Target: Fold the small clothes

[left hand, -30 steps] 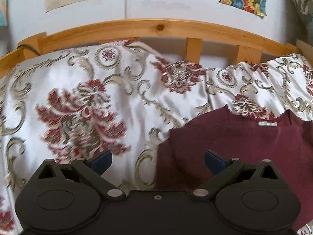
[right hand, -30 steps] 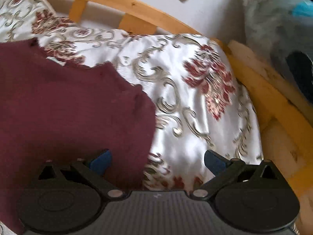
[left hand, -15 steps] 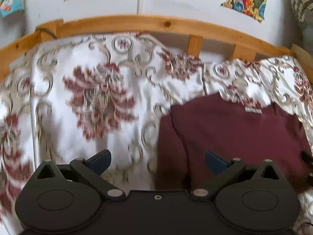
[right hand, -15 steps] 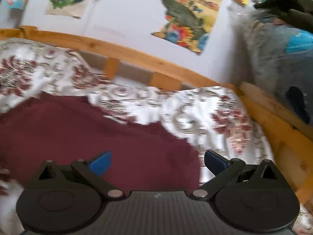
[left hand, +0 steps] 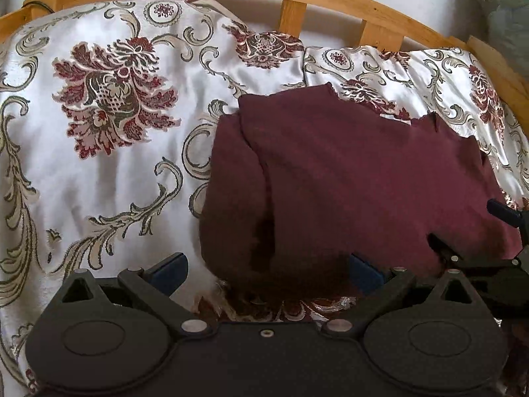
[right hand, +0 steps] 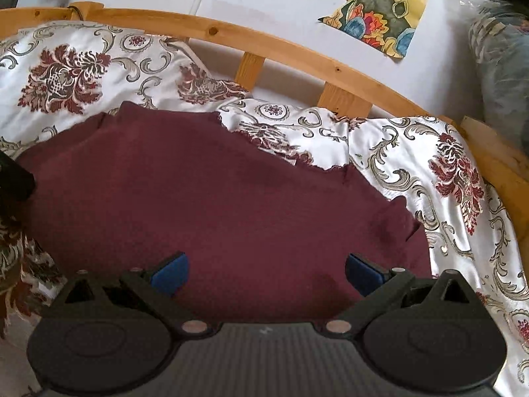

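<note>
A dark maroon garment (left hand: 347, 182) lies folded on the flowered bedspread (left hand: 115, 152), its left sleeve part turned in along the left side. It fills the middle of the right wrist view (right hand: 215, 205). My left gripper (left hand: 264, 273) is open and empty, above the garment's near left edge. My right gripper (right hand: 266, 273) is open and empty, above the garment's near right part. The right gripper's fingers (left hand: 502, 213) show at the right edge of the left wrist view. The left gripper's dark edge (right hand: 13, 178) shows at the left of the right wrist view.
A wooden slatted bed rail (left hand: 291, 16) curves behind the bedspread, also in the right wrist view (right hand: 251, 66). A white wall with colourful pictures (right hand: 380, 6) stands behind. A grey bundle (right hand: 502, 76) sits at the right beyond the rail.
Both grippers have pulled back toward the near edge and stay open. The garment's top part, with the collar label seen earlier, is now out of sight and the garment looks shorter.
</note>
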Available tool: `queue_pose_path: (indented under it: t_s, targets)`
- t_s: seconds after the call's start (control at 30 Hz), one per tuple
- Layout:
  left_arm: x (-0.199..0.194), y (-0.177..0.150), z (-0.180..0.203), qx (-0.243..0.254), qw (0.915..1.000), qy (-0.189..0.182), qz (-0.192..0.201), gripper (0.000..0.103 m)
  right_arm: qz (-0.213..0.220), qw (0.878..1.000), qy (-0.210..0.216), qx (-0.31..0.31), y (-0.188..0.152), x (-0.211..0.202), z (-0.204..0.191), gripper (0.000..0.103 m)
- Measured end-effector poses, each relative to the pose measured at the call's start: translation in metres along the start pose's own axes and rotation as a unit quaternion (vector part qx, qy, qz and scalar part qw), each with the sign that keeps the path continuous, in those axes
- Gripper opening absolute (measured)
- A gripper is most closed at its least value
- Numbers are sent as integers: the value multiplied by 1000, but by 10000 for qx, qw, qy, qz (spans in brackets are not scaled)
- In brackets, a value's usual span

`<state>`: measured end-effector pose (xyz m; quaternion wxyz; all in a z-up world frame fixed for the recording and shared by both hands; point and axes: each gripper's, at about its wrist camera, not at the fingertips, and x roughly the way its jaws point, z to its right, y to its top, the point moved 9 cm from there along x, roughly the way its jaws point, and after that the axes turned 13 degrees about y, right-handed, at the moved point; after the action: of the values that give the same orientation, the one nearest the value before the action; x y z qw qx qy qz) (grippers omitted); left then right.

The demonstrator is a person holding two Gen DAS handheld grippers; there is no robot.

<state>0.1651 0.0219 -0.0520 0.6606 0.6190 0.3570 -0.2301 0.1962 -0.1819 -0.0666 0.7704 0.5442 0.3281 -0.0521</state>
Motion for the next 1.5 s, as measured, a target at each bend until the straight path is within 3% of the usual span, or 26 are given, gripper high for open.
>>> queue_pose_path:
  t_s: [0.23,0.43,0.93,1.5]
  targets:
    - [13,1,-5,-516,9977,-353,-246,102,201,9997,-115,62,-12,1,-4,103]
    - [15,2,-2,-667,9957,-574,-279,102,268,9995,-122,75,-14,1,-4,103]
    - [30,-1,-6,-810,9928,-723,-500,102,296,9995,-78,116,-14,2,-4,103]
    - [33,-1,-5,-761,9935,-694,-494,102,300,9995,-94,91,-14,1,-5,103]
